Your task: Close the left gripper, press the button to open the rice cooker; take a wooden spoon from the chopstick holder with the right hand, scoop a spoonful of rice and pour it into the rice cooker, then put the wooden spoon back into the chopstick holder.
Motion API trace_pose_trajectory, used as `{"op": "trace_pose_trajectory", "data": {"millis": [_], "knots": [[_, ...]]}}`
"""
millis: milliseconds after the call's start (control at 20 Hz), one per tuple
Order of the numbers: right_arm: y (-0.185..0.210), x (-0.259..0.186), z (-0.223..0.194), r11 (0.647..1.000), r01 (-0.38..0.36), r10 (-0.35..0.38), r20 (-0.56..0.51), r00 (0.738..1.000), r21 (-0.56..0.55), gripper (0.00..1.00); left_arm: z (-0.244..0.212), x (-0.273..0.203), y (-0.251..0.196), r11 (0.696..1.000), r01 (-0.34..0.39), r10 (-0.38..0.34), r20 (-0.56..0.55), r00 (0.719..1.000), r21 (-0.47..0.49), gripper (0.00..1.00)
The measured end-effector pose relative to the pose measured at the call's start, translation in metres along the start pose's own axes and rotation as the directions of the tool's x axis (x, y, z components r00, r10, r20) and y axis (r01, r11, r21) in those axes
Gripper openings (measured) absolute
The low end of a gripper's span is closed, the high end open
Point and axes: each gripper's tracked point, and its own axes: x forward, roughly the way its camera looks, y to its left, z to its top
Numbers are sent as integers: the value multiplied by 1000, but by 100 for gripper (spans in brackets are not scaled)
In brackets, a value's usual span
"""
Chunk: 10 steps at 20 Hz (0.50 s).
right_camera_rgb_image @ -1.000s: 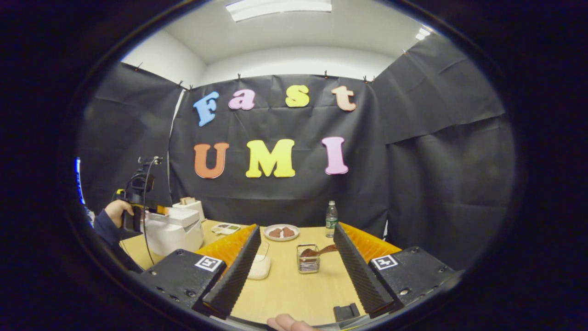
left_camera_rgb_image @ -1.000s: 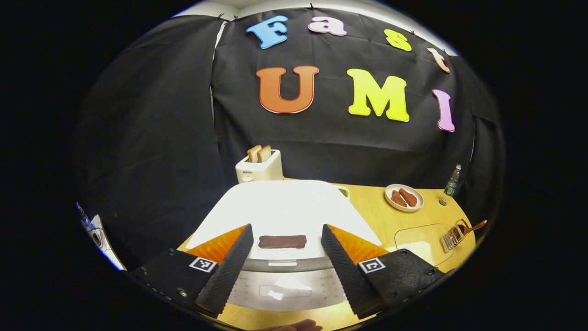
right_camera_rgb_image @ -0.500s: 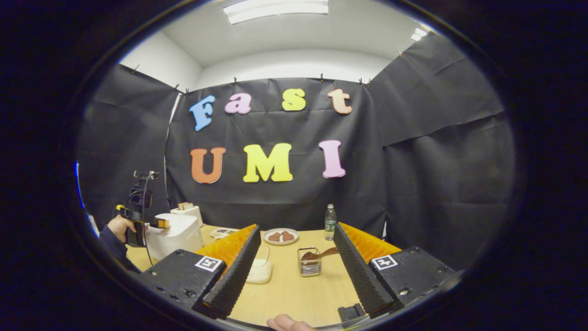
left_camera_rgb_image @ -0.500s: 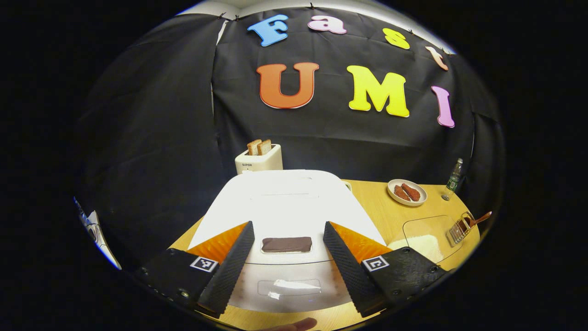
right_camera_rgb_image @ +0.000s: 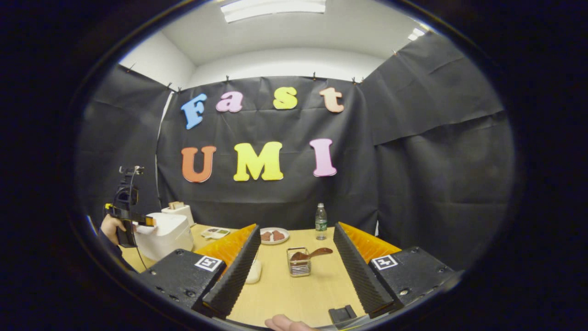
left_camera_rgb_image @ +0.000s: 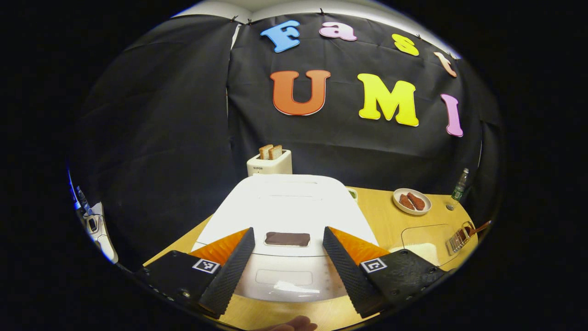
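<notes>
Rice container (left_camera_rgb_image: 420, 239) half hidden behind left gripper (left_camera_rgb_image: 287, 266); jaws apart.

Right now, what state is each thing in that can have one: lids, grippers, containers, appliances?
Rice cooker: lid shut.
Left gripper: open, fingers either side of the cooker's front.
Right gripper: open, holding nothing.
Wooden spoon: in the chopstick holder.
Toaster: two bread slices sticking up.
Water bottle: upright, capped.
Plate: holds brown food.
</notes>
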Motion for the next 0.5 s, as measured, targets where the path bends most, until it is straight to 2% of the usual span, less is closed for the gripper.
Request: {"op": "trace_pose_trajectory", "data": {"millis": [100, 250, 400, 500], "knots": [[-8, 0, 0, 1000, 13, -13, 2, 1000, 12, 99, 8, -21, -3, 1000, 18, -18, 13, 1000, 3, 95], [-15, 1, -2, 1000, 22, -22, 5, 1000, 10, 99, 29, -59, -17, 998, 58, -59, 87, 994, 14, 95], [-19, 1, -9, 999, 21, -21, -7, 1000, 29, 100, 33, -96, -27, 997, 68, -71, 131, 989, 27, 95], [-22, 3, -13, 999, 25, -25, -18, 1000, 39, 99, 31, -122, -44, 994, 103, -108, 155, 982, 41, 94]]}}
